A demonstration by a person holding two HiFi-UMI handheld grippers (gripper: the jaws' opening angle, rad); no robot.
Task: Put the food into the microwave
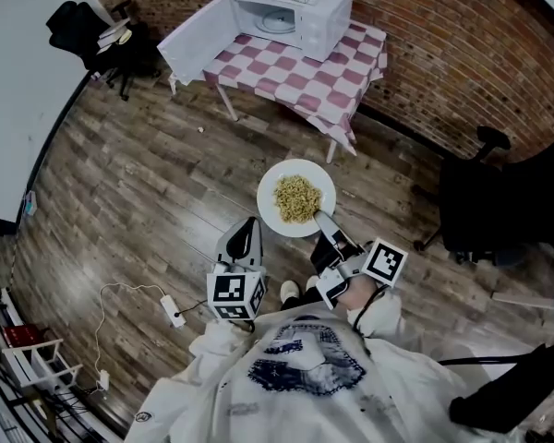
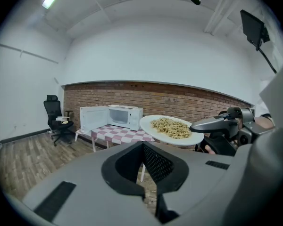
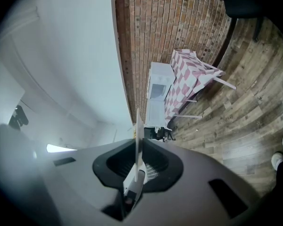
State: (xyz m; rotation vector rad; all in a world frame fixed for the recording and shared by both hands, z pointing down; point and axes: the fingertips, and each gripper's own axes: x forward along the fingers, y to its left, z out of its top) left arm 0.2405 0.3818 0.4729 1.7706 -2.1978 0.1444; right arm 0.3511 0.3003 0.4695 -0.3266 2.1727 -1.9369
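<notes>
A white plate (image 1: 288,175) heaped with yellowish noodles (image 1: 296,197) is carried level above the wood floor. My right gripper (image 1: 323,221) is shut on the plate's near rim; in the right gripper view the plate (image 3: 138,140) shows edge-on between the jaws. My left gripper (image 1: 244,238) hangs to the left of the plate, jaws closed with nothing in them; its view shows the plate (image 2: 172,129) and the right gripper (image 2: 217,125) off to the right. The white microwave (image 1: 294,9) stands on a checkered table (image 1: 328,77) ahead, its door (image 1: 194,39) swung wide open.
Brick wall (image 1: 462,53) runs behind the table. A black office chair (image 1: 485,201) stands at the right, another chair with clutter (image 1: 97,35) at the far left. A white cable and power strip (image 1: 171,310) lie on the floor at my left.
</notes>
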